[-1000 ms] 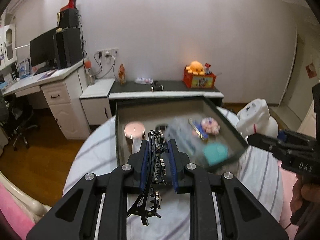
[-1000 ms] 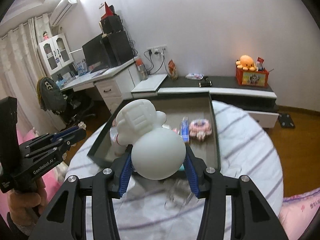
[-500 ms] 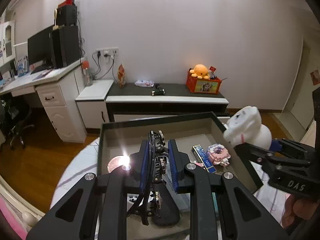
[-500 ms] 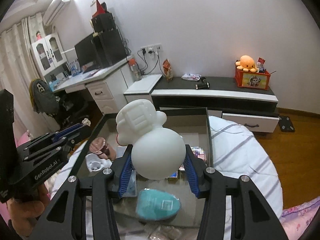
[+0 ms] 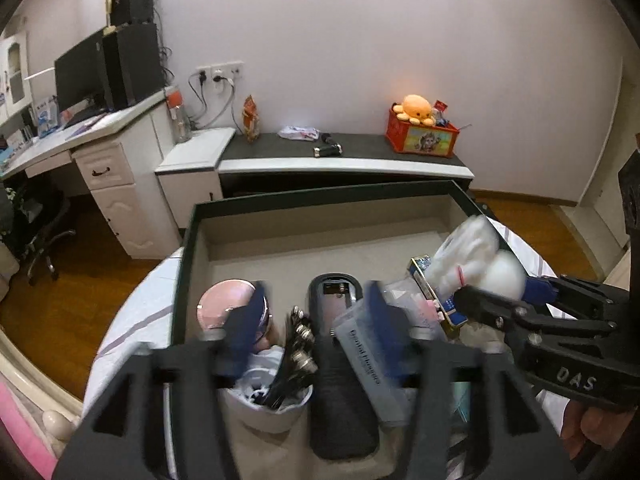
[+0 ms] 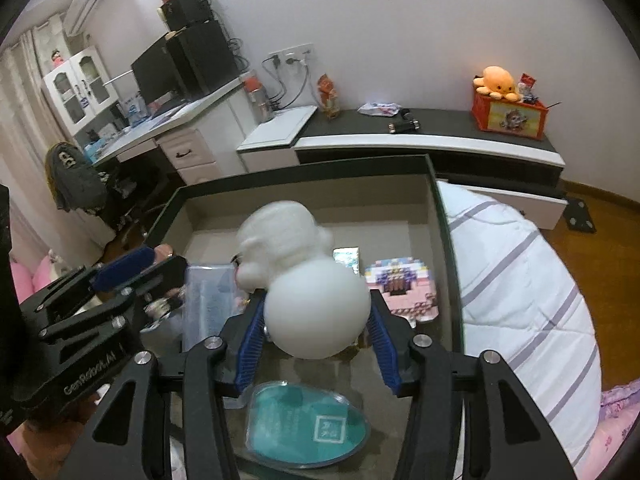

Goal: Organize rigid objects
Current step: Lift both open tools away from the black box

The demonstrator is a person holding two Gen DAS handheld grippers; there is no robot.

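Note:
A dark-rimmed open box (image 5: 320, 196) lies on a striped bed. My left gripper (image 5: 316, 324) hangs over its near left part, jaws opening wide. A black studded hair clip (image 5: 298, 344) lies loose between them, resting on a white cup (image 5: 268, 408); neither pad touches it. My right gripper (image 6: 316, 340) is over the box's near middle, jaws opening. A white round-bodied figurine (image 6: 312, 292) sits between its blue pads (image 6: 250, 340), blurred and tilted, with a thin gap on each side. In the left wrist view that figurine (image 5: 476, 260) shows at the right.
Inside the box lie a pink round jar (image 5: 228, 304), a black battery-case object (image 5: 340, 360), a clear floss box (image 5: 368, 364), a teal oval case (image 6: 306, 426) and a pink block piece (image 6: 402, 288). A low cabinet (image 6: 432, 136) stands behind.
Both grippers moved forward and down over the box. The left jaws, shut on the hair clip before, now stand wide with the clip loose. The right jaws spread off the figurine.

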